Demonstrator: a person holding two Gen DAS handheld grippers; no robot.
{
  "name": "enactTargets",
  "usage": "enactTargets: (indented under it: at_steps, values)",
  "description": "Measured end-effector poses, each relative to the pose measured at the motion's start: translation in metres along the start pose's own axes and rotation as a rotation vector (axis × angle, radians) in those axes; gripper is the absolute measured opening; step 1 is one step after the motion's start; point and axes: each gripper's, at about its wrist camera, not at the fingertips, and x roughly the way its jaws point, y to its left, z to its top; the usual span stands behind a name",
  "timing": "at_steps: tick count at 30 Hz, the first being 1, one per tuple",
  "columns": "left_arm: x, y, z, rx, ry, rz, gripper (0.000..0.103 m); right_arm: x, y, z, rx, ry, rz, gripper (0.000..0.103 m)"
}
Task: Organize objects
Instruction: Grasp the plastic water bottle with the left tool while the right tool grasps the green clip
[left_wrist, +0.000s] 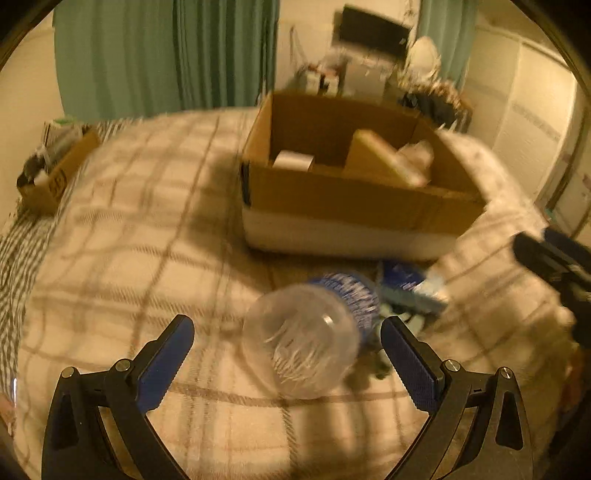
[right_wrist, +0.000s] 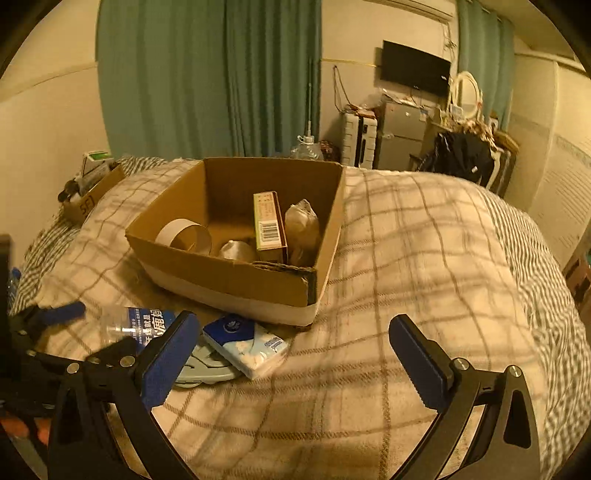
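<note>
Left gripper (left_wrist: 287, 339) jaws wide apart, nearest: bottle (left_wrist: 310, 332) lies between fingers, base near, long axis running far-right twd box (left_wrist: 354, 206).

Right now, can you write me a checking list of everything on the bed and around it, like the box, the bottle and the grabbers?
Surface: plaid blanket over a bed, rumpled.
Job's things: open cardboard box holding a tape roll, a carton and a clear bag; plastic bottle lying on its side in front of the box; tissue pack beside it, partly over a pale blue tool.
Clutter: smaller box at the bed's far left edge.
Grippers: left gripper open, bottle between its fingers, untouched; right gripper open, nothing in it.
Cables: wires on the wall by the TV.
Surroundings: green curtains, suitcase.
</note>
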Motion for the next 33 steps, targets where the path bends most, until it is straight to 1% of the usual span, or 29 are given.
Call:
enactTargets:
  at_steps: [1, 4, 5, 6, 7, 8, 9, 11, 13, 15, 18, 19, 22, 23, 24, 26, 27, 30, 32, 33]
  values:
    - [0.006, 0.0, 0.001, -0.005, 0.019, -0.01, 0.103, 0.003, 0.0, -0.001, 0.003, 0.012, 0.0, 0.103]
    - [0.011, 0.001, 0.004, -0.045, 0.031, -0.087, 0.103, 0.006, 0.001, -0.003, 0.006, 0.03, -0.007, 0.103]
    - [0.014, 0.002, 0.005, -0.061, 0.035, -0.101, 0.103, 0.006, 0.002, -0.001, 0.003, 0.032, -0.004, 0.103]
    - [0.016, 0.001, 0.005, -0.062, 0.038, -0.099, 0.102, 0.006, 0.004, -0.002, 0.001, 0.033, -0.002, 0.103]
    - [0.017, -0.001, 0.004, -0.056, 0.042, -0.098, 0.088, 0.006, 0.005, -0.002, -0.002, 0.033, -0.005, 0.103]
    - [0.016, -0.004, 0.003, -0.042, 0.05, -0.114, 0.081, 0.006, 0.006, -0.002, -0.006, 0.035, -0.008, 0.103]
    - [0.014, -0.006, 0.002, -0.031, 0.05, -0.123, 0.08, 0.007, 0.006, -0.003, -0.009, 0.038, -0.011, 0.103]
    - [0.008, -0.008, 0.001, -0.02, 0.039, -0.12, 0.077, 0.008, 0.006, -0.003, -0.01, 0.041, -0.015, 0.103]
    - [-0.003, -0.005, -0.002, -0.041, 0.003, -0.089, 0.074, 0.008, 0.006, -0.003, -0.012, 0.041, -0.016, 0.103]
    - [-0.019, 0.003, -0.004, -0.071, -0.051, -0.041, 0.073, 0.008, 0.007, -0.004, -0.021, 0.041, -0.018, 0.103]
    - [-0.042, 0.014, -0.003, -0.103, -0.133, 0.061, 0.073, 0.01, 0.016, -0.006, -0.055, 0.057, -0.011, 0.103]
    - [-0.05, 0.017, -0.004, -0.104, -0.161, 0.107, 0.073, 0.011, 0.022, -0.008, -0.083, 0.067, -0.004, 0.103]
    - [-0.057, 0.027, -0.003, -0.104, -0.182, 0.168, 0.072, 0.018, 0.047, -0.015, -0.2, 0.106, 0.008, 0.102]
    - [-0.056, 0.03, -0.004, -0.112, -0.18, 0.178, 0.072, 0.021, 0.055, -0.019, -0.242, 0.124, 0.01, 0.102]
    - [-0.055, 0.032, -0.004, -0.114, -0.175, 0.176, 0.072, 0.026, 0.067, -0.025, -0.304, 0.155, 0.013, 0.102]
    - [-0.051, 0.034, -0.005, -0.114, -0.166, 0.17, 0.072, 0.034, 0.082, -0.035, -0.385, 0.192, 0.001, 0.102]
    - [-0.051, 0.033, -0.004, -0.114, -0.165, 0.169, 0.072, 0.038, 0.092, -0.041, -0.439, 0.208, -0.012, 0.1]
    - [-0.051, 0.037, -0.006, -0.125, -0.161, 0.159, 0.072, 0.049, 0.108, -0.054, -0.536, 0.245, -0.03, 0.095]
    - [-0.048, 0.039, -0.005, -0.139, -0.156, 0.15, 0.072, 0.059, 0.115, -0.061, -0.583, 0.271, -0.059, 0.084]
    - [-0.048, 0.039, -0.005, -0.144, -0.155, 0.148, 0.072, 0.064, 0.117, -0.062, -0.592, 0.282, -0.064, 0.075]
